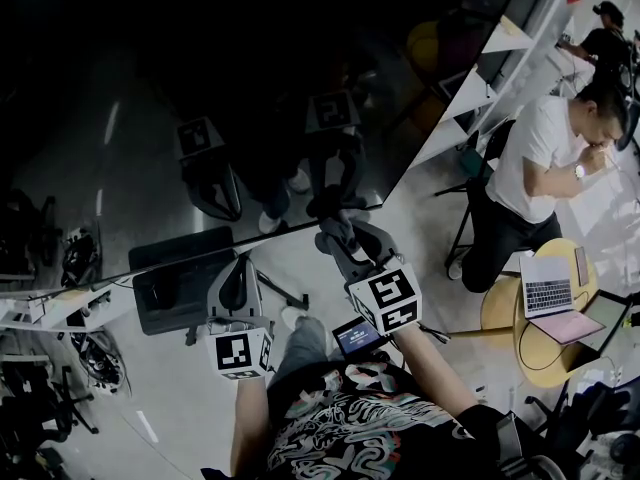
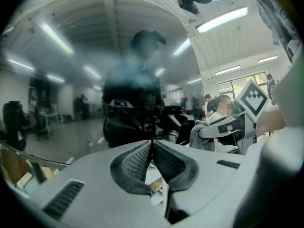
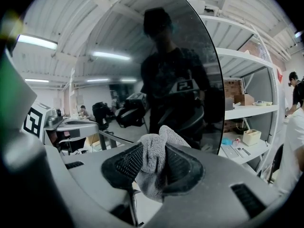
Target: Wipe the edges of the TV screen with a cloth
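Altogether two grippers: the left gripper (image 2: 152, 145) is pressed together, empty; the right gripper (image 3: 154, 161) pinches the one grey cloth (image 3: 153, 146). One dark TV screen (image 1: 250, 68) fills the head view's upper left.

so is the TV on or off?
Looks off: the TV screen is dark and shows only mirror reflections, no picture.

Cloth (image 3: 161, 139) grey; TV screen (image 1: 150, 88) black; shirt (image 1: 340, 433) below TV screen black w/ white swirl print; round table (image 1: 497, 313) right of TV screen pale yellow
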Available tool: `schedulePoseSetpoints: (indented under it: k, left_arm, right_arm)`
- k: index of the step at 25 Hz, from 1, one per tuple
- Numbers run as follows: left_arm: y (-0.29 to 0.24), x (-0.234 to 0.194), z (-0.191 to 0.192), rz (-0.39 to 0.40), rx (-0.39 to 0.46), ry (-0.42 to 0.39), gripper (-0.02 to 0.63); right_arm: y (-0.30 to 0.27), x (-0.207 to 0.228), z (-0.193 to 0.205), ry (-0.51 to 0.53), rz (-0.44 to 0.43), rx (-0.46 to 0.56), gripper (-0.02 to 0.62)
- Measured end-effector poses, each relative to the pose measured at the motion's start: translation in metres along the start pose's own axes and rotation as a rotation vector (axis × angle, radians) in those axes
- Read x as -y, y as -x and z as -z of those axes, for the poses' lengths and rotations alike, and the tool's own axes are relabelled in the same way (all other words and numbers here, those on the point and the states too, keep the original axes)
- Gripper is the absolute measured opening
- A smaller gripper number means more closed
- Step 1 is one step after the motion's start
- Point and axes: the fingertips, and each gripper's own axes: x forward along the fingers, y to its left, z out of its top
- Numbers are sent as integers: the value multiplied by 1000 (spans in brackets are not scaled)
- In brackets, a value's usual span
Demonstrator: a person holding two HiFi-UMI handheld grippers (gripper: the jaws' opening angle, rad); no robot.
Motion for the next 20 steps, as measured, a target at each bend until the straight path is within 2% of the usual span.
schedulePoseSetpoints:
  k: [20]
  left_arm:
    - [18, -23, -1, -55, 11, -1, 22]
  right_arm:
    - [-12, -31, -3, 11, -54, -6, 141]
